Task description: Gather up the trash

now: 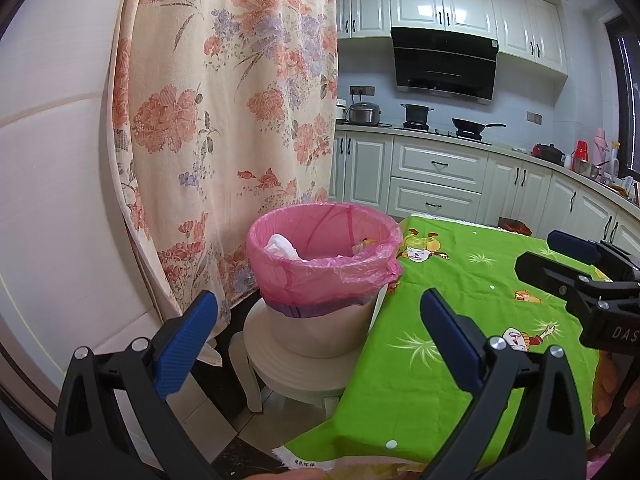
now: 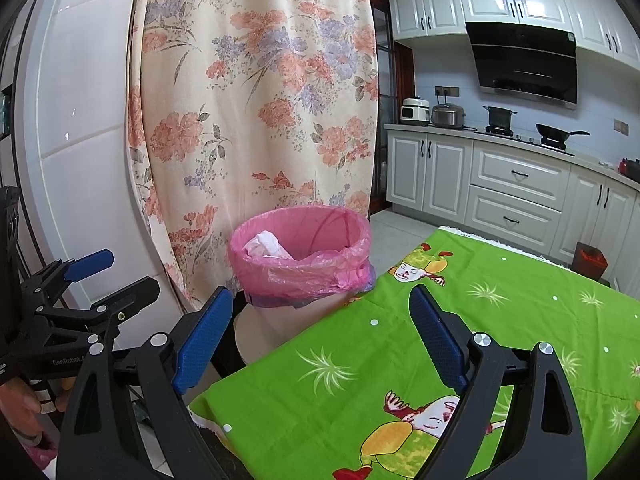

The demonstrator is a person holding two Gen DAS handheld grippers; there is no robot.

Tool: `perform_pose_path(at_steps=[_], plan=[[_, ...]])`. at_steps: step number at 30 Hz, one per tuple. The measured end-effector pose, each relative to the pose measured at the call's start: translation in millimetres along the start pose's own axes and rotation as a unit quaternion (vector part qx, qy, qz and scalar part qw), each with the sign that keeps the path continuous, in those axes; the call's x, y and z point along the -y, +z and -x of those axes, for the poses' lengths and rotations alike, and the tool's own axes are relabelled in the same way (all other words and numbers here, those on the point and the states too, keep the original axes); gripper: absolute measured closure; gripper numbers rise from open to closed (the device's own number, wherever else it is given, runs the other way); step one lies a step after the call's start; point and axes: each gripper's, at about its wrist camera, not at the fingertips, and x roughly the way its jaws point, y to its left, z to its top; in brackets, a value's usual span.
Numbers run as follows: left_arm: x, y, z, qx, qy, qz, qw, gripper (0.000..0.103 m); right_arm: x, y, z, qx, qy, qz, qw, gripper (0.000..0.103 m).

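Observation:
A beige trash bin with a pink liner point(image 1: 320, 276) point(image 2: 300, 272) stands on a cream stool point(image 1: 296, 376) against the corner of the table. Inside lie a crumpled white tissue point(image 1: 282, 246) point(image 2: 266, 244) and a yellowish scrap point(image 1: 366, 243). My left gripper point(image 1: 319, 295) is open and empty, a short way before the bin. My right gripper point(image 2: 320, 292) is also open and empty, over the table's corner beside the bin. Each shows at the edge of the other's view: the right gripper point(image 1: 536, 250), the left gripper point(image 2: 134, 270). A pale printed wrapper or bag point(image 1: 352, 469) peeks in at the bottom edge.
A green cartoon tablecloth point(image 1: 460, 320) point(image 2: 420, 320) covers the table. A floral curtain point(image 1: 224, 120) point(image 2: 256, 120) hangs behind the bin, with a white panelled wall to its left. White cabinets, a stove with pots and a small red box point(image 2: 590, 258) on the floor lie beyond.

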Motion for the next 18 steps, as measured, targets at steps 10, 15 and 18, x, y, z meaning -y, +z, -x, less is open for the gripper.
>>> perform_pose_path(at_steps=[10,15,18], plan=[[-0.5,-0.3,0.1,0.001,0.000,0.000,1.0000,0.005,-0.8,0.4,-1.6,-0.001,0.000,0.001,1.000,0.019],[-0.9,-1.9,0.1,0.001,0.000,0.000,1.0000,0.005,-0.5,-1.0,-2.2,-0.001,0.000,0.000,1.000,0.019],[-0.7,-1.4,0.4,0.002,0.000,0.000,1.0000,0.005,-0.6,-1.1,-2.5,-0.001,0.000,-0.001,1.000,0.019]])
